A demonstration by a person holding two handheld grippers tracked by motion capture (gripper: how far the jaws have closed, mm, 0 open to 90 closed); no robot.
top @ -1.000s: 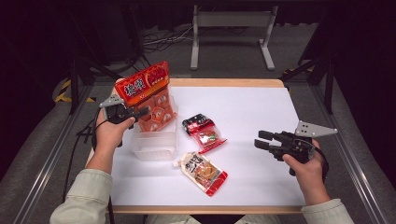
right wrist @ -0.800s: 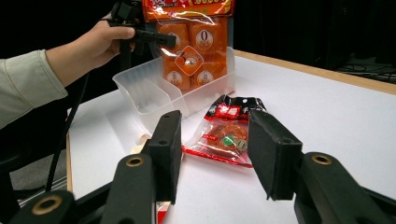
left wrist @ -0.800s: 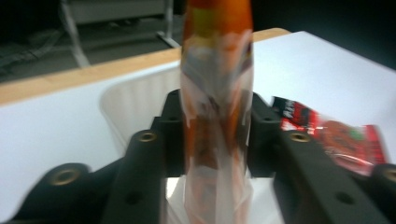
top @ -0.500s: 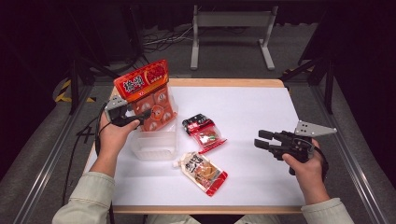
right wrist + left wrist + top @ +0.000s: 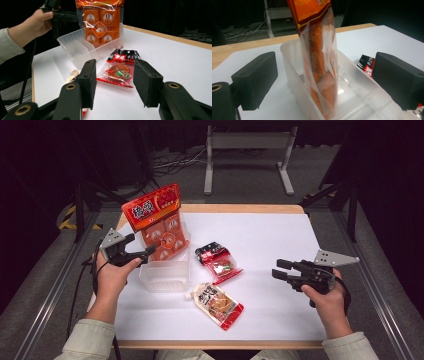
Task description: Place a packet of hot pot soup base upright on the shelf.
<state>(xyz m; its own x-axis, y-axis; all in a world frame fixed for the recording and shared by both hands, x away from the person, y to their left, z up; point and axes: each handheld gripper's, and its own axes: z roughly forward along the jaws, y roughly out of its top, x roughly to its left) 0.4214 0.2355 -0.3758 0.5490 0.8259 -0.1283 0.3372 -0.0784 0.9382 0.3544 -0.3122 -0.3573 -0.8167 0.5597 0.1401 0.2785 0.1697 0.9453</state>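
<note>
Orange snack bag (image 5: 159,222) stands upright in the clear plastic bin (image 5: 167,275), leaning at its far end, on the white surface (image 5: 280,240). Left tool (image 5: 142,254) just beside the bag; its jaws have just been opening and now stand wide, bag between them but untouched. Right tool (image 5: 280,269) hovers well apart at the surface's right side, jaws partly spread, empty. Red-black packet (image 5: 218,262) and flat pouch (image 5: 216,303) lie between the two tools.
</note>
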